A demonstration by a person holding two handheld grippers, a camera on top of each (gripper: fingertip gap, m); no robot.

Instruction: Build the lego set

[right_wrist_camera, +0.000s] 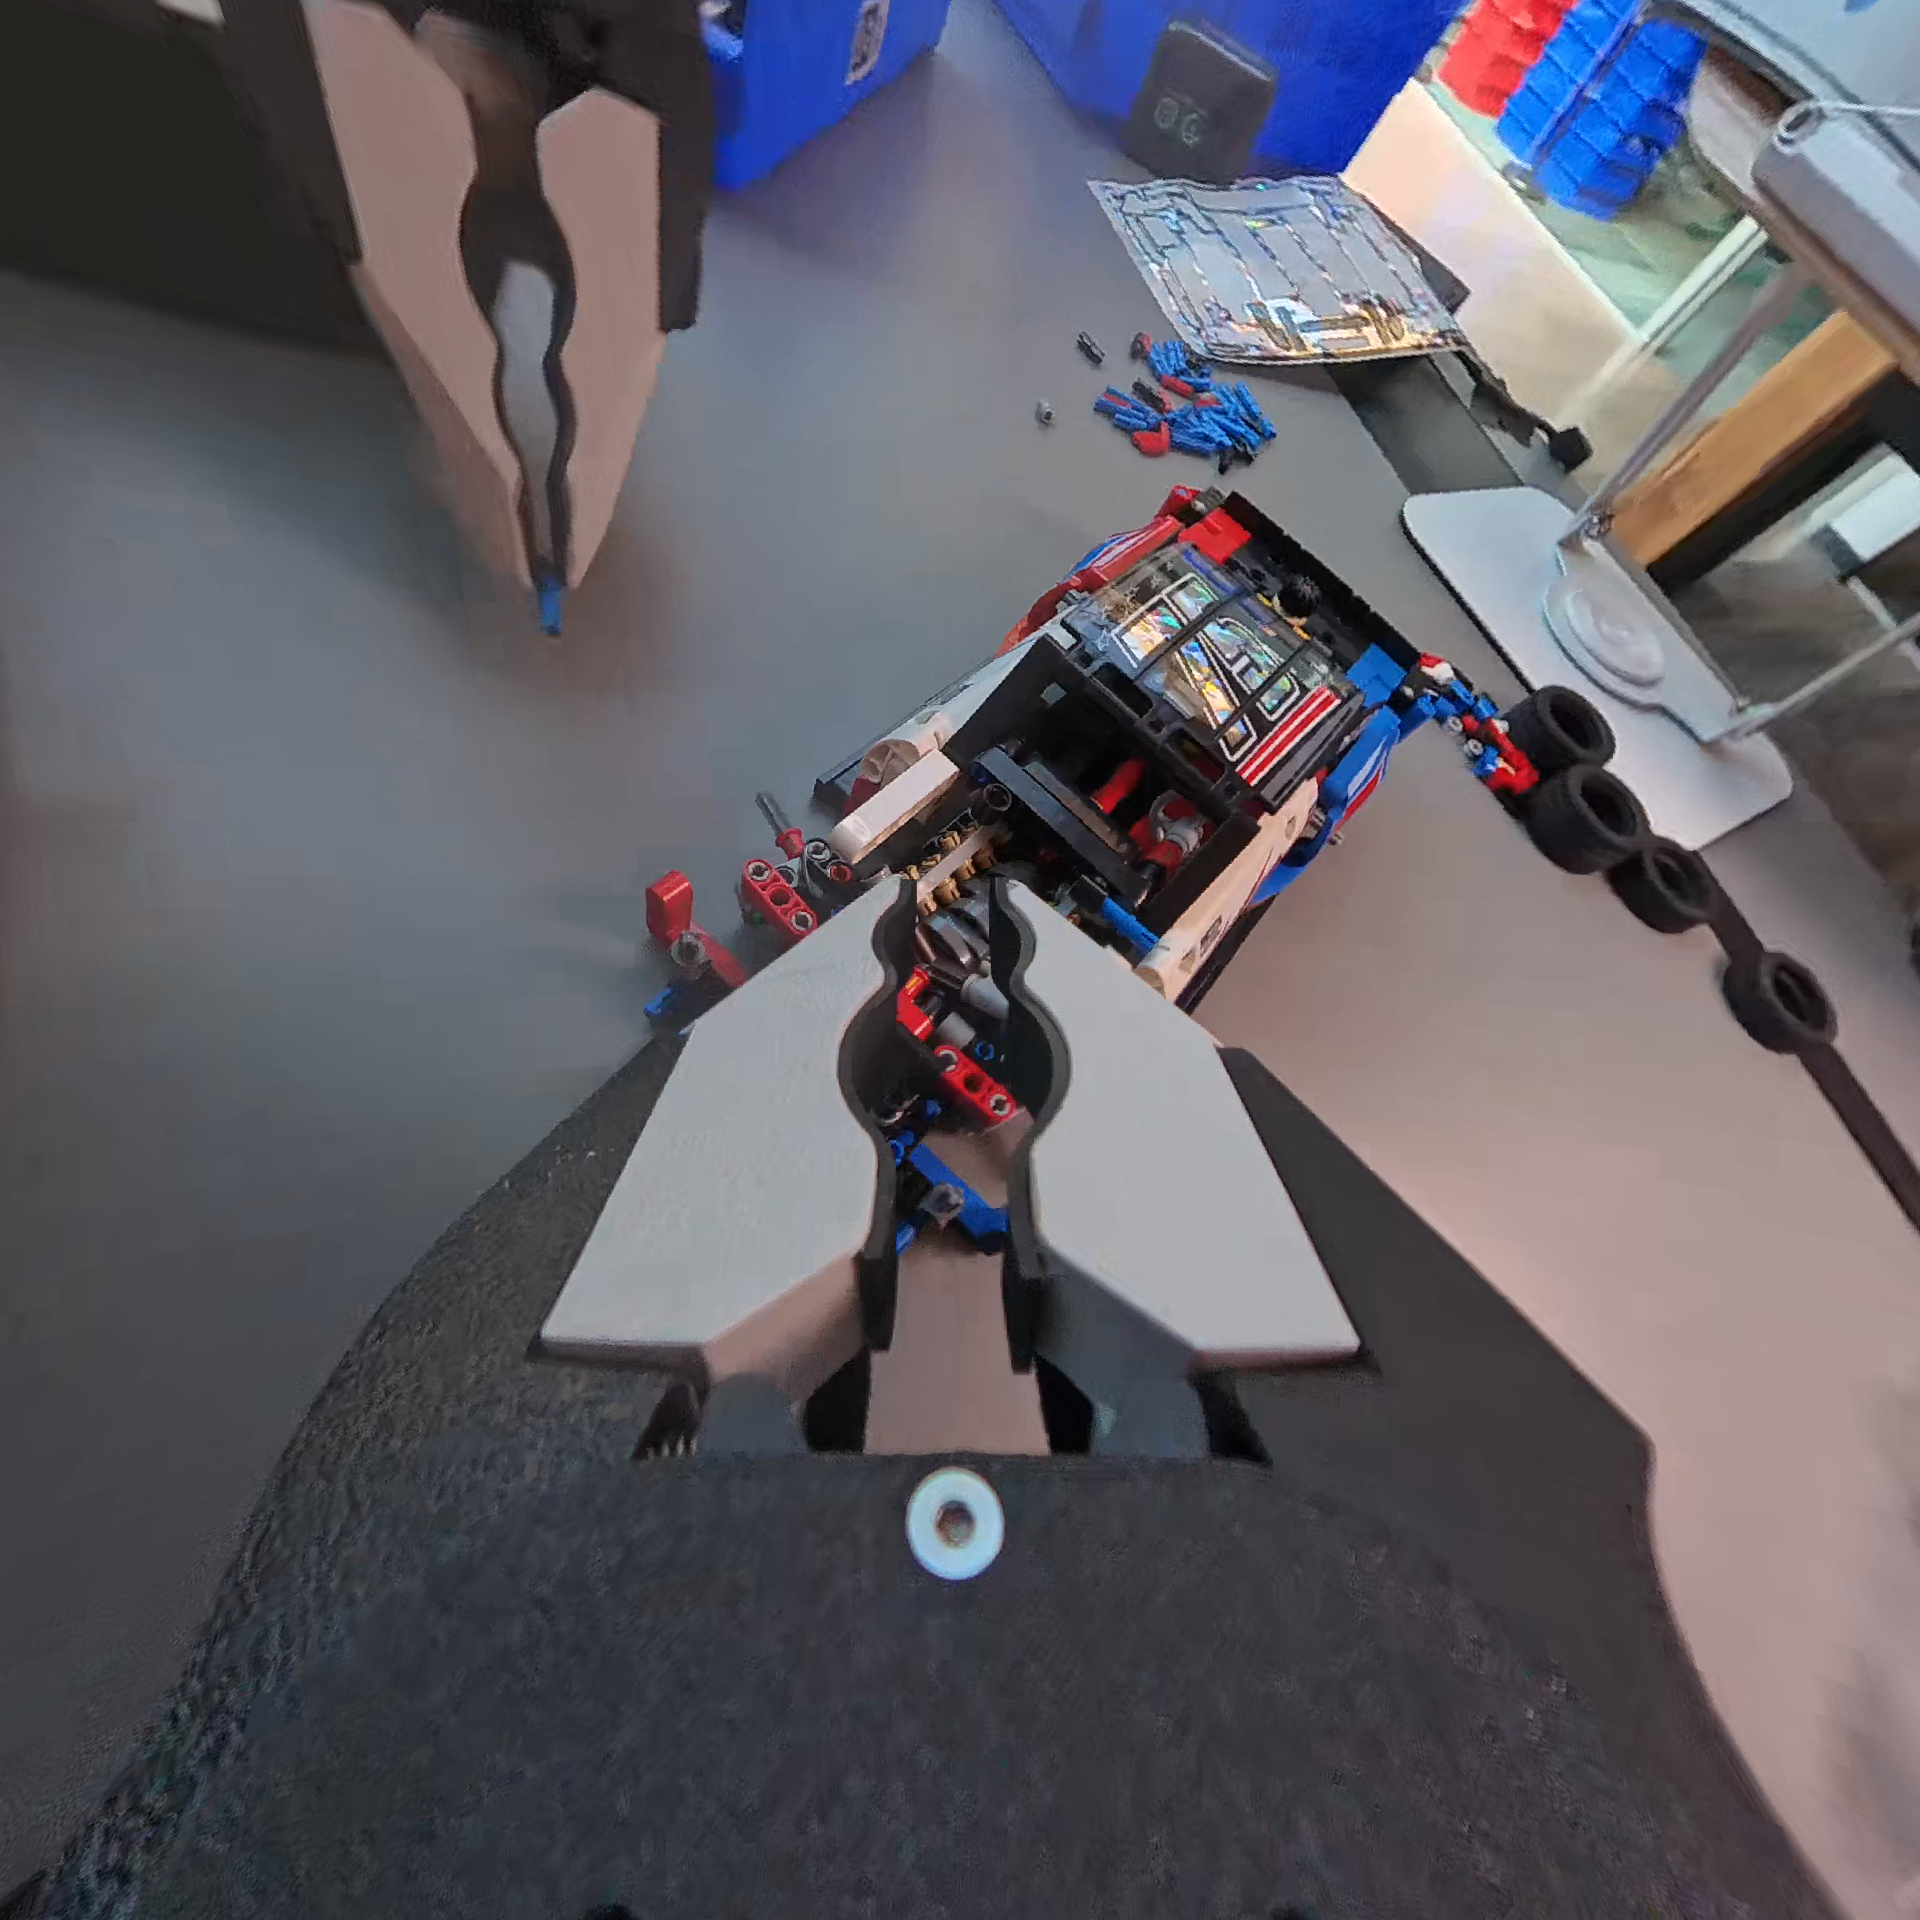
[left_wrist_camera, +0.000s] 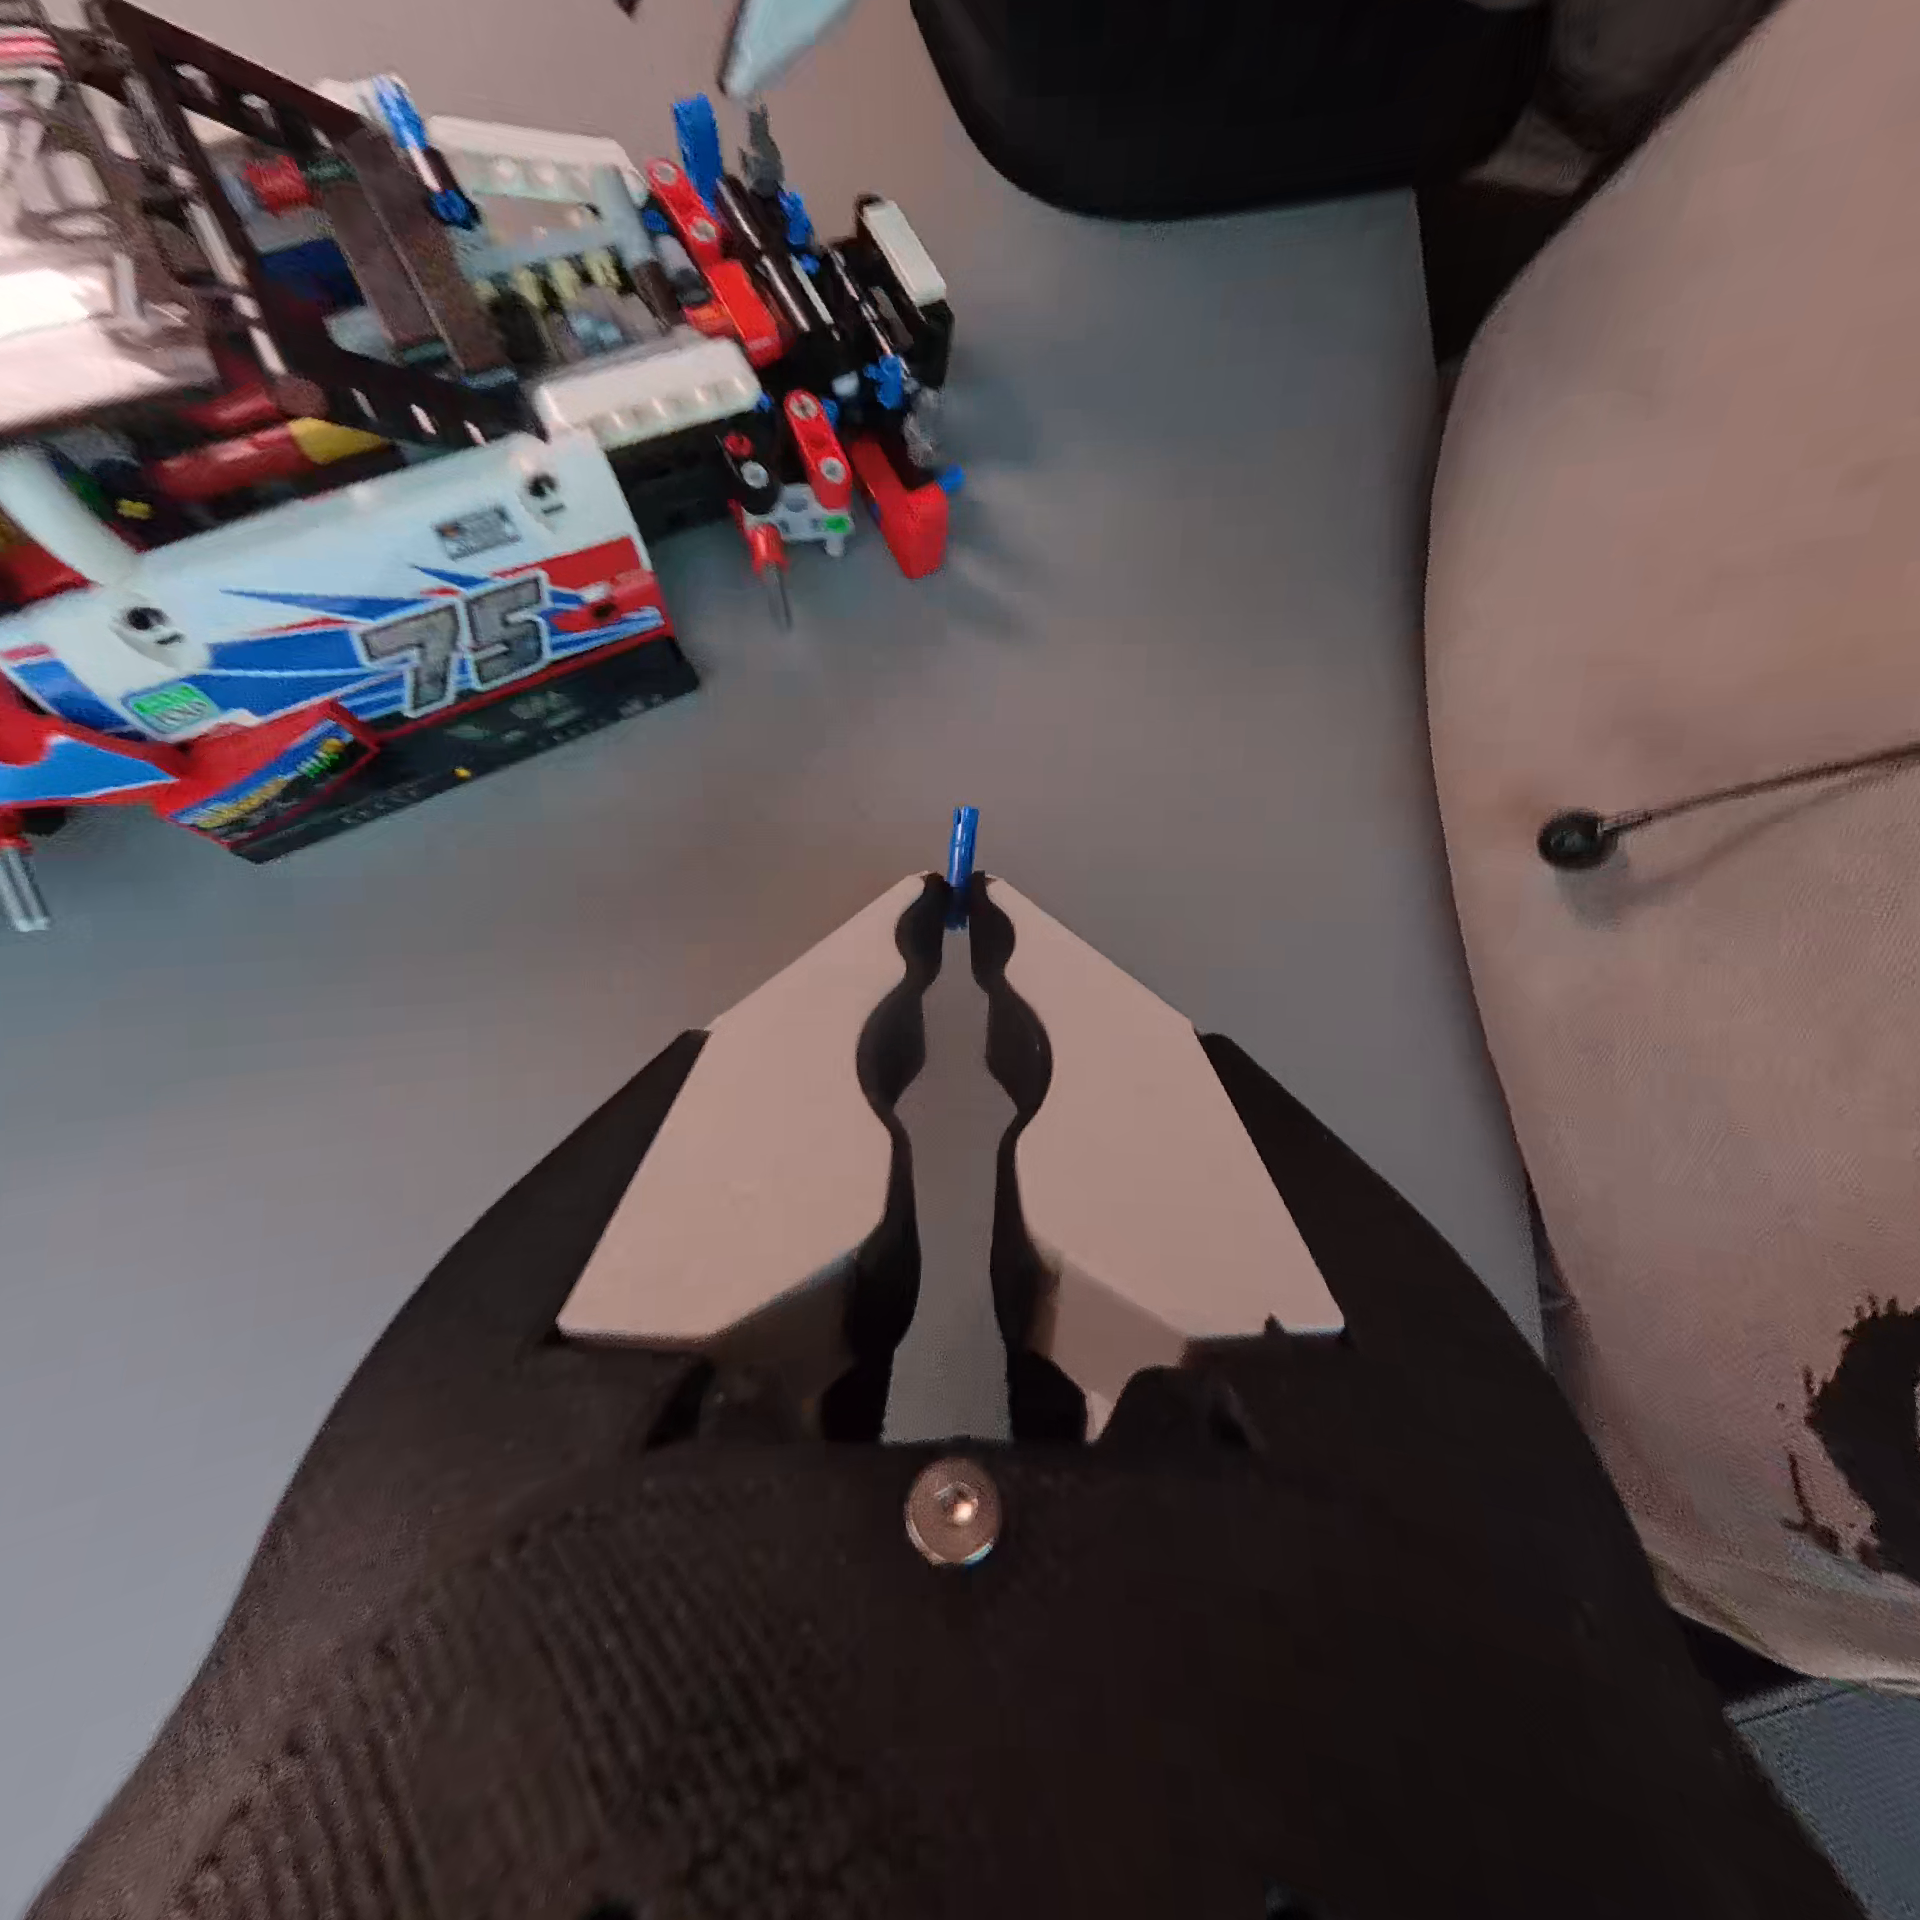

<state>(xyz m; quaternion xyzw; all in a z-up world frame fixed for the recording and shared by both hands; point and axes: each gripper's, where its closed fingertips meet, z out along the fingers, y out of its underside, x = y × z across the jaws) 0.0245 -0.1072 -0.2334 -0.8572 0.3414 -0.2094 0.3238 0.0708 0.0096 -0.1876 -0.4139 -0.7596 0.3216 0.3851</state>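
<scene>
My left gripper (left_wrist_camera: 958,883) is shut on a small blue pin (left_wrist_camera: 963,844), which sticks out past its tips above the grey table (left_wrist_camera: 1143,623). It also shows in the right wrist view (right_wrist_camera: 551,569), pointing down with the pin (right_wrist_camera: 551,611) at its tip. The lego car (left_wrist_camera: 364,623), white, red and blue with a black roll cage, lies at the upper left. My right gripper (right_wrist_camera: 951,899) is at the car's (right_wrist_camera: 1195,748) open rear end. Its jaws are closed around a grey part (right_wrist_camera: 961,935) of the mechanism there.
Red beams (right_wrist_camera: 774,899) lie by the car's rear. Several blue pins (right_wrist_camera: 1184,405) and a sticker sheet (right_wrist_camera: 1268,260) lie farther back. Black tyres (right_wrist_camera: 1579,769) line the right, by a white stand base (right_wrist_camera: 1507,582). Blue bins (right_wrist_camera: 810,73) stand behind. A person's beige garment (left_wrist_camera: 1662,623) fills the right. The gap from one gripper's tips to the other's is roughly 15 cm.
</scene>
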